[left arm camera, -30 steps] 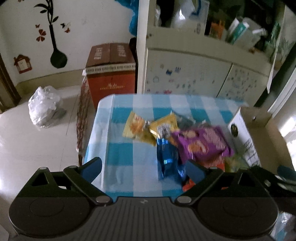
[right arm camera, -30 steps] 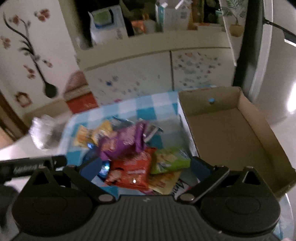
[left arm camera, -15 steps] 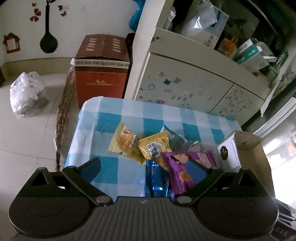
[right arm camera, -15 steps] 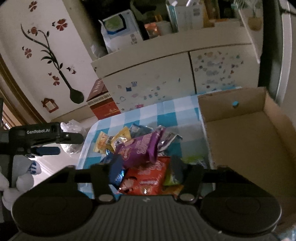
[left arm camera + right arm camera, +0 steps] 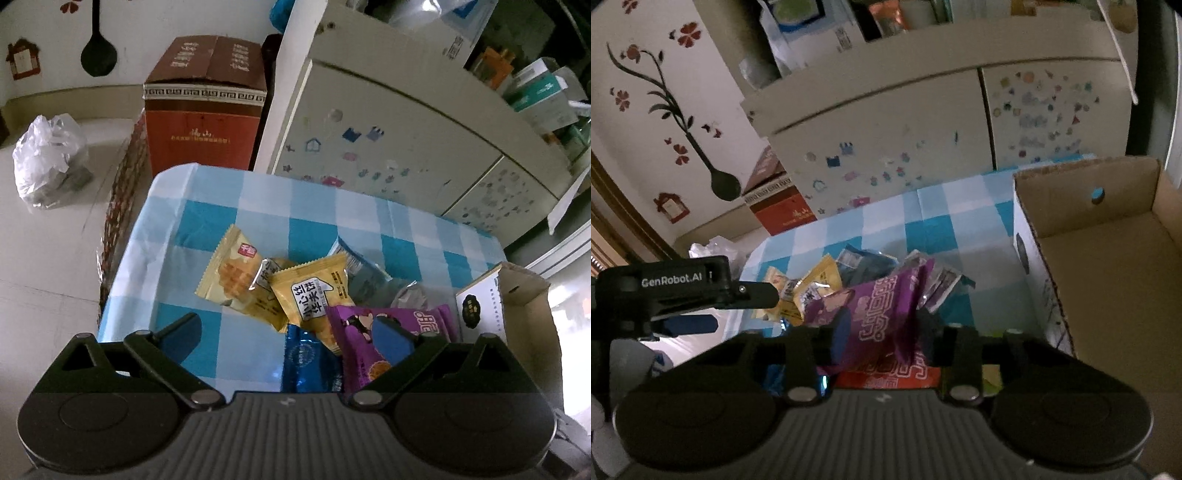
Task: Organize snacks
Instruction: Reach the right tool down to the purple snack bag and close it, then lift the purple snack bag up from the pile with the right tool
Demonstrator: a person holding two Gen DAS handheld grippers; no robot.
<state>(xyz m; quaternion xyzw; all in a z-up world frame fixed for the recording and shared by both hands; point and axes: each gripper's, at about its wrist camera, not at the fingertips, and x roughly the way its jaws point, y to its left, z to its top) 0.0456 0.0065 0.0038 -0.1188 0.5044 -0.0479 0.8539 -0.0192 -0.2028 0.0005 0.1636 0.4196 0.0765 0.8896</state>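
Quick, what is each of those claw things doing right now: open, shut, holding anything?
Left gripper: open, holding nothing.
Right gripper: just closed on the purple snack bag.

Purple snack bag [image 5: 882, 306] pinched upright atop snack pile; open cardboard box [image 5: 1108, 258] beside.

Both wrist views: snack pile [image 5: 317, 306] below.

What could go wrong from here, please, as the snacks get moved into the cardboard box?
1. The right tool has just been closing on the purple snack bag, apparently near one edge; the bag could slip free on the way to the cardboard box.
2. Lifting it may drag the silver packets leaning against it.
3. The left tool stands open close over the same pile, so the two tools could collide.
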